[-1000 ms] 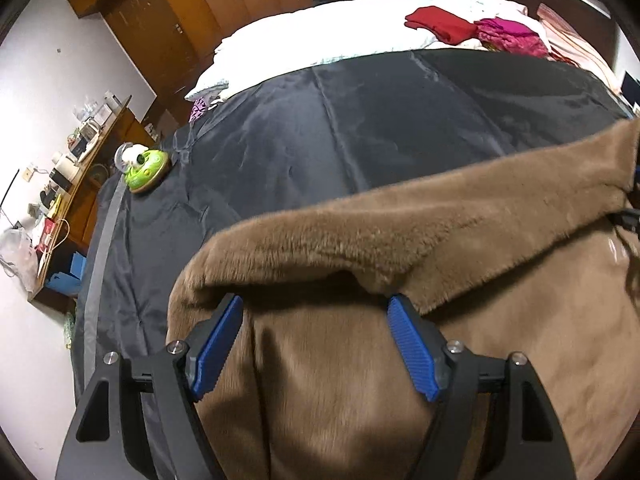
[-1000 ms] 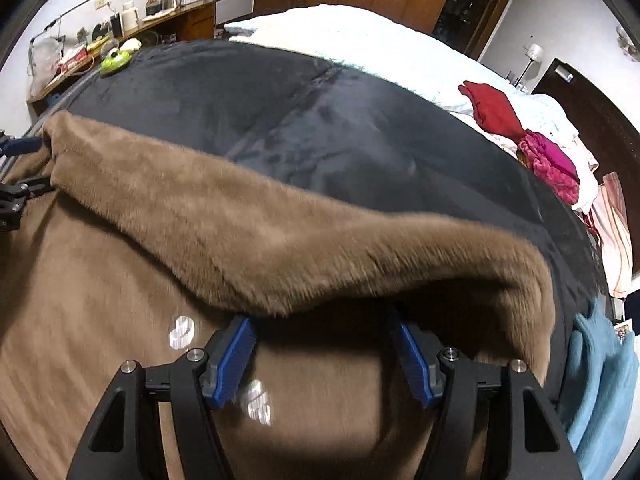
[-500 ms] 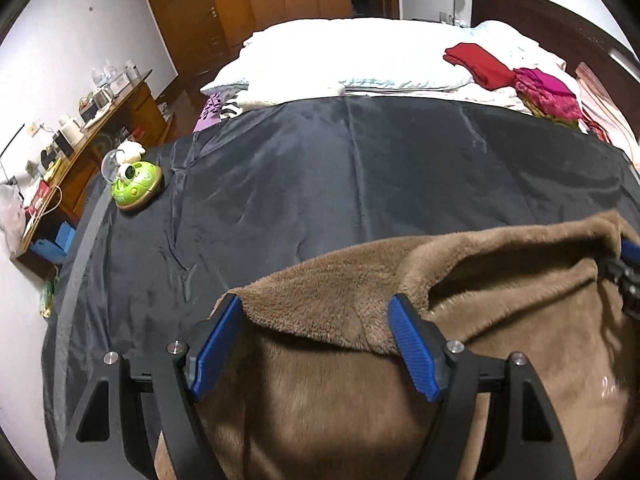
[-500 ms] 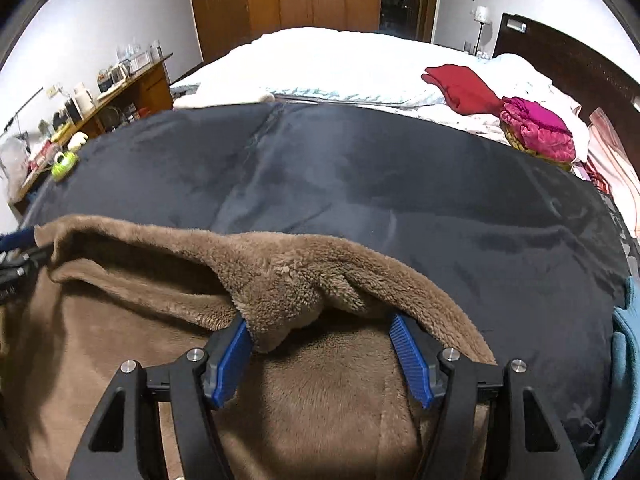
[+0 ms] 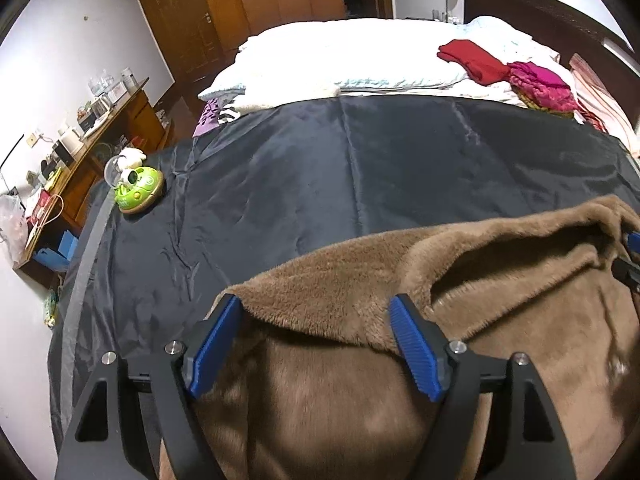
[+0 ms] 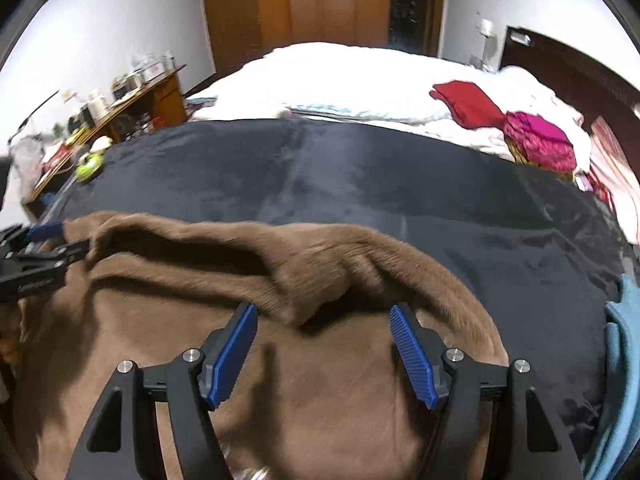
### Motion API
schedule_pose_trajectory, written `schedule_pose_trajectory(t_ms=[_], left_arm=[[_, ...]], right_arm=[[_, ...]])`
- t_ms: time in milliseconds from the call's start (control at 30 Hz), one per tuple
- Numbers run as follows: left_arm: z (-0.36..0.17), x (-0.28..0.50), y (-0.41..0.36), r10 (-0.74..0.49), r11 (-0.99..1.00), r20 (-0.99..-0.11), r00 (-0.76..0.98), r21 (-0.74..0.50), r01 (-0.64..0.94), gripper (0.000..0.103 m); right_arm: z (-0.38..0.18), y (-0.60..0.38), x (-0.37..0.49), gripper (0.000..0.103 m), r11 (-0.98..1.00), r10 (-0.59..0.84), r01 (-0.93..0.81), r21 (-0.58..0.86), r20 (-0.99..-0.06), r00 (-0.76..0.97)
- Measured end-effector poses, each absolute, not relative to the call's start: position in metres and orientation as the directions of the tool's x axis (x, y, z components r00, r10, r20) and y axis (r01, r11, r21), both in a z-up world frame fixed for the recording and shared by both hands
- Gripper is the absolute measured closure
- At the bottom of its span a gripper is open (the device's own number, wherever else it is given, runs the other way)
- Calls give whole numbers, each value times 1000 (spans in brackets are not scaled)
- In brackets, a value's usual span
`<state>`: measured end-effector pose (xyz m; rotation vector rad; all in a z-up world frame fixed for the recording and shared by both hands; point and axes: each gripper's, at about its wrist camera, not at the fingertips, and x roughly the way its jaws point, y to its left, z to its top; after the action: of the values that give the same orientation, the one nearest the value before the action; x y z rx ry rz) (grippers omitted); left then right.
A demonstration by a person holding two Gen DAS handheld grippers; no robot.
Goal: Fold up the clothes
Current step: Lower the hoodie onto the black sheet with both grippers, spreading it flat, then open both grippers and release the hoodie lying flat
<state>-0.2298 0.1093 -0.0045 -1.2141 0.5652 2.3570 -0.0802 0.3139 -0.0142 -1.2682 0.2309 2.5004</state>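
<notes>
A brown fleece garment (image 5: pixel 500 320) lies on the dark sheet (image 5: pixel 360 168) at the near end of the bed, its far edge folded back toward me into a thick roll. My left gripper (image 5: pixel 316 302) is open, its blue pads straddling the left end of that roll, and it also shows at the left edge of the right wrist view. My right gripper (image 6: pixel 323 310) is open as well, over the right end of the garment (image 6: pixel 320 380). Its tip peeks in at the right edge of the left wrist view. Neither pair of pads pinches the cloth.
A green toy (image 5: pixel 138 194) sits on the sheet's left side, near a cluttered wooden desk (image 5: pixel 100 120). Red (image 5: pixel 472 60) and magenta (image 5: pixel 540 86) clothes lie on the white duvet (image 5: pixel 340 64) at the back. A teal cloth (image 6: pixel 624 360) hangs at the right.
The garment's far edge has come back toward me and bunched into a roll, uncovering more dark sheet. Both grippers stayed open and moved back with it.
</notes>
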Motion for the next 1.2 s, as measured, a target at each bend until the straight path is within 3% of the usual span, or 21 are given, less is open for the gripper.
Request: schedule_pose_trajectory(t_ms=[300,633,933,1200], left_arm=[[8,-182,62,190,-797,-815,-548,198,-571,23],[7,-126,10,214,-819,-803,-557,164,-550,23],[-8,-96,-9,215,-825,-801,-559,158,-543,23],[-19,-94,-15,173,-835,-790,-588,199,-513,23]], right_arm=[[-12,256,-38,32,-949,53,-289,124,-841,-538],[-22,198,-2,32,-968,-1,-211,138,-840,-543],[-46,187,16,31,-974,54,-214,70,-851,-522],[-52,173,23,21,-979,133,-204,-20,-821,-556]])
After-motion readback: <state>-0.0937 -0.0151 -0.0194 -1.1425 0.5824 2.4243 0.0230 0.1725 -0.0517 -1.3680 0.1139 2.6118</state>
